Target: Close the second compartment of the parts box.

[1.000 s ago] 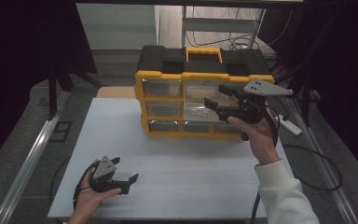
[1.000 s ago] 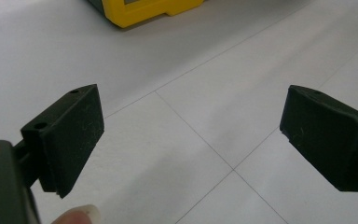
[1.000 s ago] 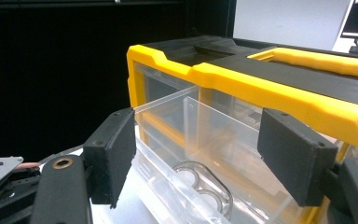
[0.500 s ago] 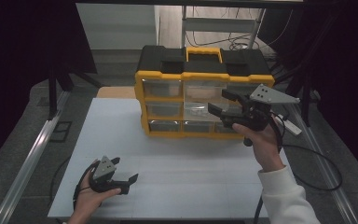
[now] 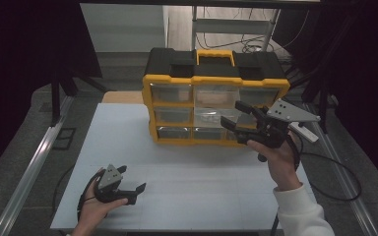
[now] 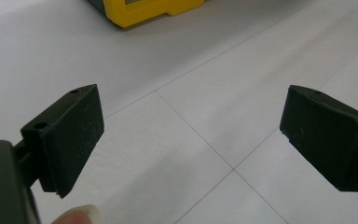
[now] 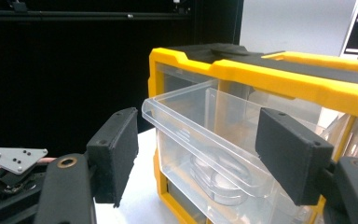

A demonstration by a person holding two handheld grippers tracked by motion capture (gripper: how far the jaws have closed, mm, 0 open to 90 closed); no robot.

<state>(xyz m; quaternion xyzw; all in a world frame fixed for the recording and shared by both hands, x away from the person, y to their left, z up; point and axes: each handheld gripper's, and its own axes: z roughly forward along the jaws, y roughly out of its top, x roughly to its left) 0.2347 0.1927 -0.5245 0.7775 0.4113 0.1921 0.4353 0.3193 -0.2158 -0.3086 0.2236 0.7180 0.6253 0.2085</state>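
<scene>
A yellow and black organizer box (image 5: 211,78) with clear drawers stands at the back of the white table (image 5: 202,196). My right gripper (image 5: 231,113) hovers at the box's front right. In the right gripper view a clear drawer (image 7: 200,135) with pale round things inside sticks out of the box (image 7: 270,70). Its front lip lies between my right gripper's (image 7: 200,154) jaws, which have just been closing a little. A gap still shows beside the left pad. My left gripper (image 5: 133,179) rests on the table at the near left, open (image 6: 191,140) over bare tabletop.
A black cable (image 5: 334,172) trails from the right gripper off the table's right edge. A metal rail (image 5: 29,167) runs along the floor at the left. A shelf frame (image 5: 236,24) stands behind the box. The other hand's grey plate (image 7: 14,161) shows low in the right gripper view.
The right hand with its gripper has drifted a little to the right and toward the near side along the box front. The left hand has not moved.
</scene>
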